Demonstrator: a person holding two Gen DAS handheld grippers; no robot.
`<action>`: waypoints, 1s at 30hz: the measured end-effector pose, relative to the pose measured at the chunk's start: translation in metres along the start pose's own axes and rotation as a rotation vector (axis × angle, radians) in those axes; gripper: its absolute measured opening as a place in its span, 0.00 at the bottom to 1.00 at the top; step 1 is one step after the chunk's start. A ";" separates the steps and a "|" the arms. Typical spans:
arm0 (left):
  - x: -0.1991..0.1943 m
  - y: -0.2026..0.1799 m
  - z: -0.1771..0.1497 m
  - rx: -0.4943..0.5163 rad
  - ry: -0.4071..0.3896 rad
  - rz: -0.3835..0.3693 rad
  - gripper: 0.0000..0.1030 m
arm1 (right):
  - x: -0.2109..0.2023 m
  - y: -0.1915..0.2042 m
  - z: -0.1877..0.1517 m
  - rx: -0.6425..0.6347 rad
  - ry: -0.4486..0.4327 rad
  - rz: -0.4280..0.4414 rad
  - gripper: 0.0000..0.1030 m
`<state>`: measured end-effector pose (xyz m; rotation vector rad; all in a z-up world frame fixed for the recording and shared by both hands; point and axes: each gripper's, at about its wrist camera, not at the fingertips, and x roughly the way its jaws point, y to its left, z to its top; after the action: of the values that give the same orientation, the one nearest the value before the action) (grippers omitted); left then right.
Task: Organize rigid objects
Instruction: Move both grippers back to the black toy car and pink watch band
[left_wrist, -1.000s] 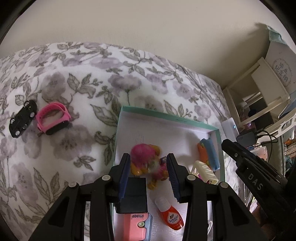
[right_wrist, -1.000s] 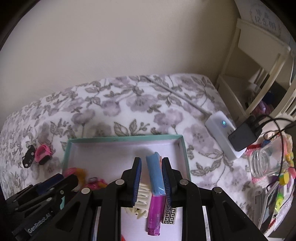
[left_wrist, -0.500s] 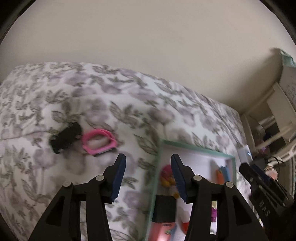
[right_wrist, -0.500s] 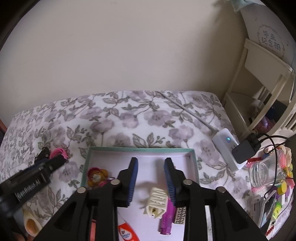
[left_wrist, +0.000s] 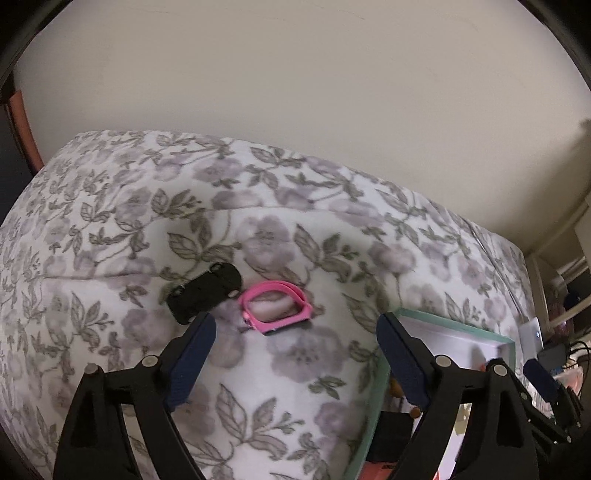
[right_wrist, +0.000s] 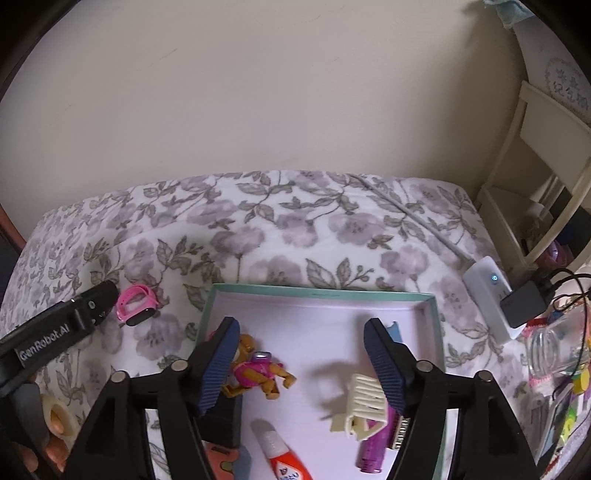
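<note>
The teal-rimmed box (right_wrist: 428, 314) sits on the bed's floral blanket (left_wrist: 258, 369) and serves as the collecting place. Inside it lie an orange-and-pink toy figure (right_wrist: 258, 373), a cream claw hair clip (right_wrist: 362, 402), a purple tube (right_wrist: 373, 446), a blue piece (right_wrist: 395, 332) at the far right corner, an orange-capped glue bottle (right_wrist: 284, 461) and a black block (right_wrist: 221, 421) at the near left wall.

Two things are left outside the box, to its left on the blanket: a pink watch band (left_wrist: 275, 306) and, touching or just beside it on the far side from the box, a black toy car (left_wrist: 205, 295).

The left gripper (left_wrist: 295, 358) hangs over the blanket left of the box, aimed at the pink band. Its fingers (left_wrist: 192, 354) are opening, with nothing between them, probably to straddle the band.

The right gripper (right_wrist: 303, 362) hovers above the box interior, its fingers (right_wrist: 384, 365) also opening and empty. The hair clip lies just under the right one, untouched, so this hand appears free for whatever comes next.

Beyond the box's right side a white power strip (right_wrist: 487, 295) and a clear jar (right_wrist: 554, 347) stand apart from the sorting.
</note>
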<state>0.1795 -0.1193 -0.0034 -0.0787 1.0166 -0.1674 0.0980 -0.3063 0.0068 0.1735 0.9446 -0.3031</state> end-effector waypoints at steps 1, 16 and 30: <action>0.000 0.003 0.001 -0.006 -0.002 0.003 0.87 | 0.002 0.001 0.000 0.001 0.001 0.001 0.76; 0.005 0.056 0.013 -0.098 -0.009 0.070 0.95 | 0.006 0.021 0.001 -0.004 -0.010 0.020 1.00; 0.002 0.118 0.023 -0.195 -0.013 0.091 0.95 | -0.002 0.098 -0.001 -0.101 -0.054 0.121 1.00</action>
<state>0.2120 -0.0036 -0.0104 -0.2107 1.0196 0.0158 0.1282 -0.2129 0.0089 0.1287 0.8900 -0.1471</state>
